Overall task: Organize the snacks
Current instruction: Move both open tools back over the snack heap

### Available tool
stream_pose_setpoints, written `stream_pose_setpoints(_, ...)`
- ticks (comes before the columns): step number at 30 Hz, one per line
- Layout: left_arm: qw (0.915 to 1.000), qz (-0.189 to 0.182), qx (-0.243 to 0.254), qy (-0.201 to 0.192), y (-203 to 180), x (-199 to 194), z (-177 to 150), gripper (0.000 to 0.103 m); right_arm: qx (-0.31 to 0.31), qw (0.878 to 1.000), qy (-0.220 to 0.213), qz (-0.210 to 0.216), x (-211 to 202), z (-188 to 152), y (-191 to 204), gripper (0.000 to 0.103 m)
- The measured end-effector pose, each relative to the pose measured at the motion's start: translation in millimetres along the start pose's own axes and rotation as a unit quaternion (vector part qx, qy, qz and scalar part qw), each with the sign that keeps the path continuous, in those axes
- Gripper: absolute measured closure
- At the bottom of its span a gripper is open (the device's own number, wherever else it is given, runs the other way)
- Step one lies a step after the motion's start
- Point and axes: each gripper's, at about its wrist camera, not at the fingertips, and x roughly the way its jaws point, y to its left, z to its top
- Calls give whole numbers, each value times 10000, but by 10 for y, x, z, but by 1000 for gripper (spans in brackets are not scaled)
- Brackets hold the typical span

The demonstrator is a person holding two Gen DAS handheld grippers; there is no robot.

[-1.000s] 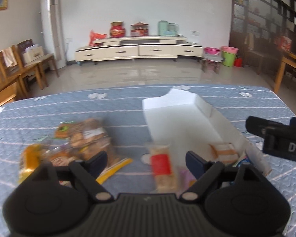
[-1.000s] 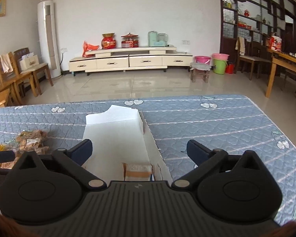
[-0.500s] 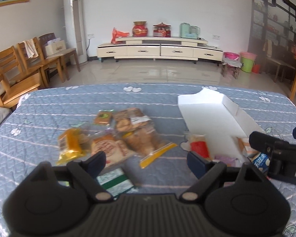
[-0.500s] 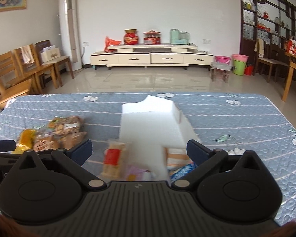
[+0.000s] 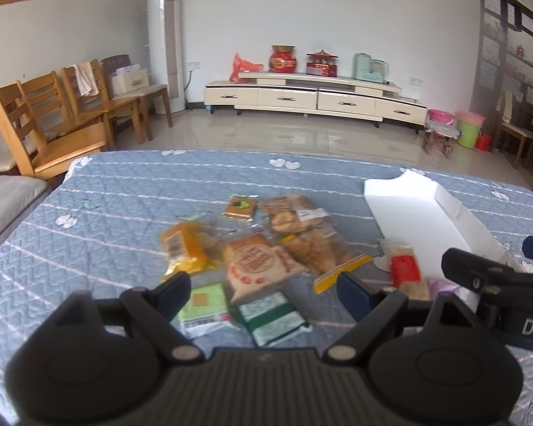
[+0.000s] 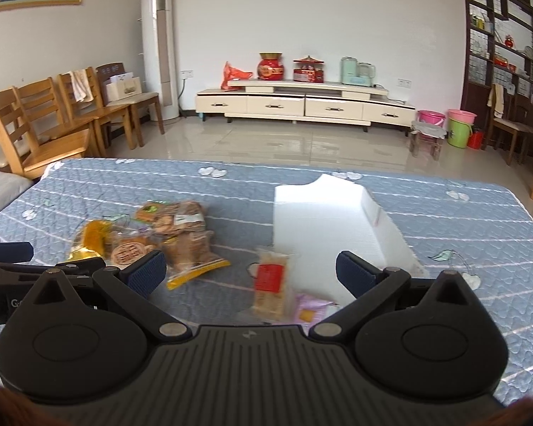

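— Snacks (image 5: 263,248) where?
— Heaped on the blue quilt (image 5: 106,206), left of the white box (image 6: 319,220).
— Grippers?
— Left gripper (image 5: 263,293) and right gripper (image 6: 250,271) both spread wide, empty; a blurry pink packet (image 6: 311,307), perhaps, near the box.

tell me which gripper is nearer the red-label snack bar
Right. The right gripper hangs open just above the snack bar, which lies between its fingers. The left gripper sits open over the green packets, with the bar off to its right.
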Motion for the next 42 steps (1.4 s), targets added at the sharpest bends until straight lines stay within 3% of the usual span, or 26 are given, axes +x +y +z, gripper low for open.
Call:
stream_pose_setpoints(18,9988,344,-350,54,613,-49,-245,13,-417,9976,223,501,126,-114,600,0)
stream_pose_setpoints(28,9944,683,-688,431,1032,304,-525,9,-433,9958,484,652,258,-306,660,0)
stream_pose_setpoints(42,9963,301,-469,652,732,971,-371,3,-371,9937,711,785,469,-462,644,0)
